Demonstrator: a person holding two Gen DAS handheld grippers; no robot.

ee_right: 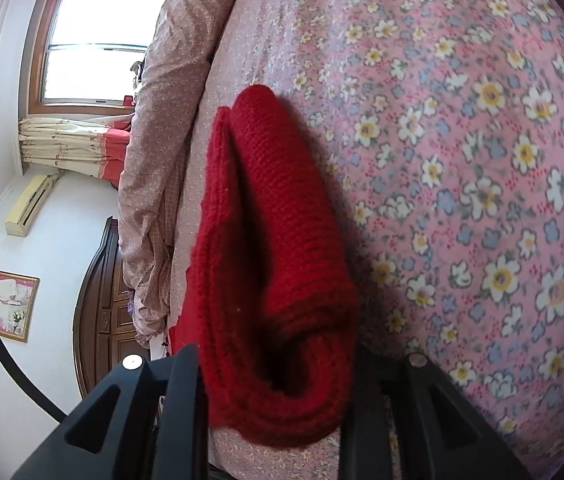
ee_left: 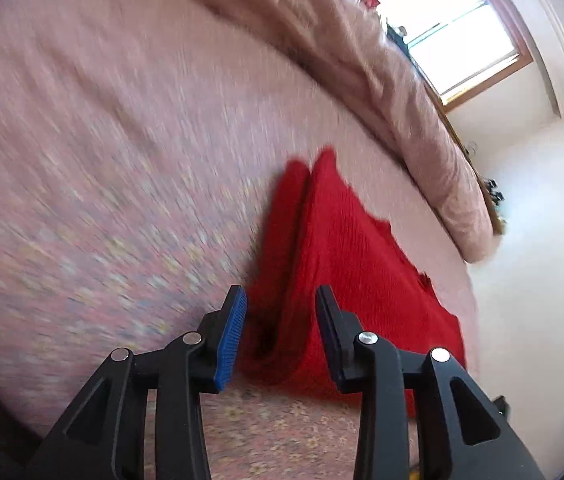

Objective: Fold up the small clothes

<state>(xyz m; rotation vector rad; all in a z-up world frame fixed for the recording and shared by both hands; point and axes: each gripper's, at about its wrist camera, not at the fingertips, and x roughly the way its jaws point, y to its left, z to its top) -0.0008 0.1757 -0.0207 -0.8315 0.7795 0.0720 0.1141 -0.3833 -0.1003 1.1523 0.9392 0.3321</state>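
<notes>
Left tool [ee_left: 282,332] gapes empty; right tool [ee_right: 273,384] grips folded red knit [ee_right: 277,264].

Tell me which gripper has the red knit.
The right gripper: the red knit is bunched between its fingers. The left gripper is open, empty.

left tongs [ee_left: 281,334] agape, empty | red knit [ee_left: 346,264] on floral bedspread [ee_left: 101,160]

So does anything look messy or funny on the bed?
Not much. The red knit garment is bunched into thick rolls, not flat, at the right gripper. The left gripper is open, holding nothing.
</notes>
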